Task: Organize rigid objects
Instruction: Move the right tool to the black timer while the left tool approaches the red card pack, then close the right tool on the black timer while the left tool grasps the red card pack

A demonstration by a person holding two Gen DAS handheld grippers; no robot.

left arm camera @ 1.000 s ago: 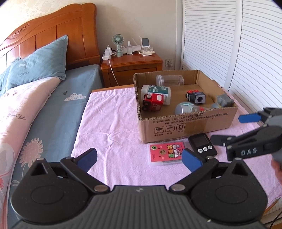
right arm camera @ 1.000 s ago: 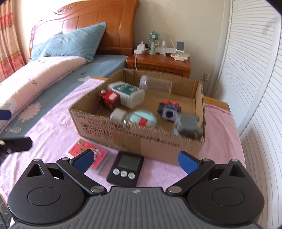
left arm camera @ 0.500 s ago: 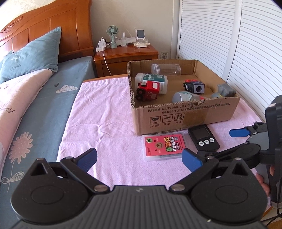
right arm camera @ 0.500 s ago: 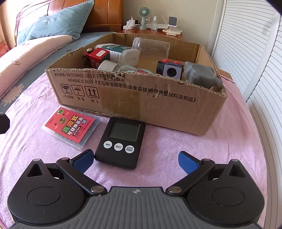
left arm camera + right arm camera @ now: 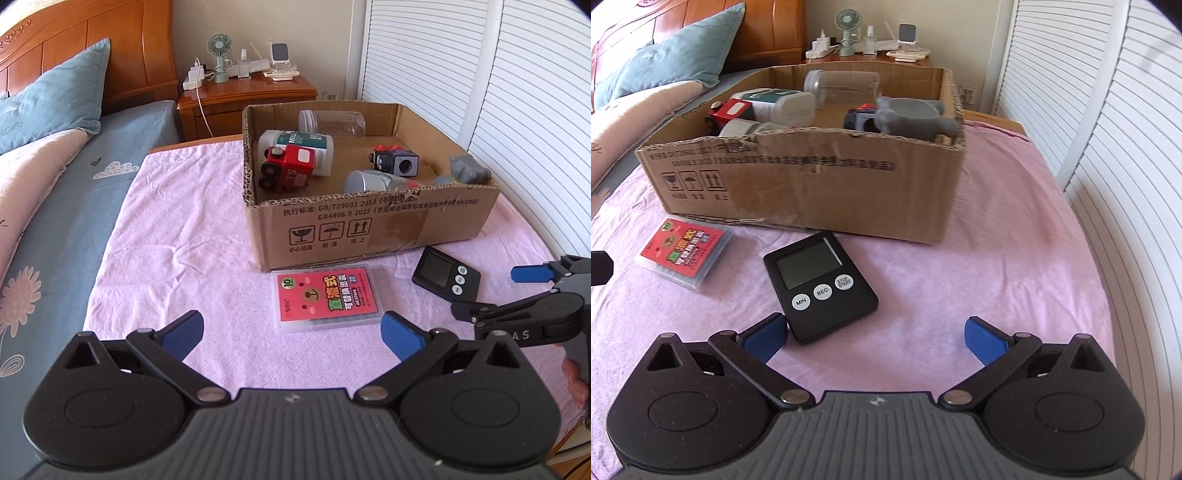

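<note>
A black digital timer [image 5: 820, 284] lies flat on the pink cloth, just ahead of my open right gripper [image 5: 875, 338]; its near corner almost touches the left fingertip. In the left wrist view the timer [image 5: 446, 277] sits right of a red card pack in a clear case [image 5: 326, 298]. My left gripper [image 5: 291, 332] is open and empty, low over the cloth, with the card pack just beyond its fingertips. Behind both stands an open cardboard box [image 5: 369, 225] holding a red toy train [image 5: 289, 172], a white bottle, a clear jar, a cube toy and a grey object.
The pink cloth [image 5: 177, 240] covers a low surface beside a bed with blue sheet and pillow [image 5: 51, 99]. A wooden nightstand [image 5: 247, 96] with a fan and chargers stands behind. White louvred doors [image 5: 517, 92] run along the right. A hand holds the right gripper.
Both grippers have dropped lower and closer to the cloth. The right gripper has closed in on the timer, which now lies rotated in its view near the left fingertip. Both stay open.
</note>
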